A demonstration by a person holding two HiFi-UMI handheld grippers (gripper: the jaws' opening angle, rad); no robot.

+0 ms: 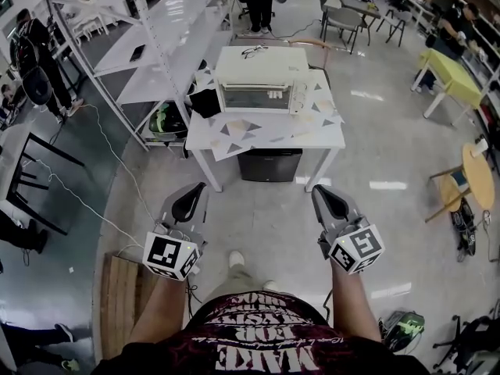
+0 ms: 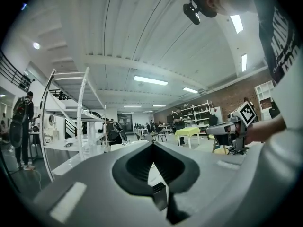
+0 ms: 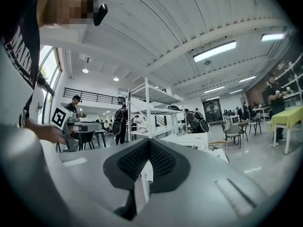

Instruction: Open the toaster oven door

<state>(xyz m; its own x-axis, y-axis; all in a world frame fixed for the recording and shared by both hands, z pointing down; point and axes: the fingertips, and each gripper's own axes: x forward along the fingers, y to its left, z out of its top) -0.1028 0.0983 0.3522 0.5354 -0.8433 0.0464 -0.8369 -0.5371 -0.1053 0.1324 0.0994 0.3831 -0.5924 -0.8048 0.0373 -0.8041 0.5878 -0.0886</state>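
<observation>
White toaster oven (image 1: 262,84), door shut, on counter (image 1: 316,135); left hand-held gripper (image 1: 200,187) and right hand-held gripper (image 1: 317,191) pressed together, empty.

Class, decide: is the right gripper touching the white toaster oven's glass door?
Apart. The head view shows grey floor between the right gripper and the white toaster oven.

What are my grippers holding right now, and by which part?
Nothing is held. The left gripper and the right gripper both have their jaws together and empty, well short of the toaster oven.
</observation>
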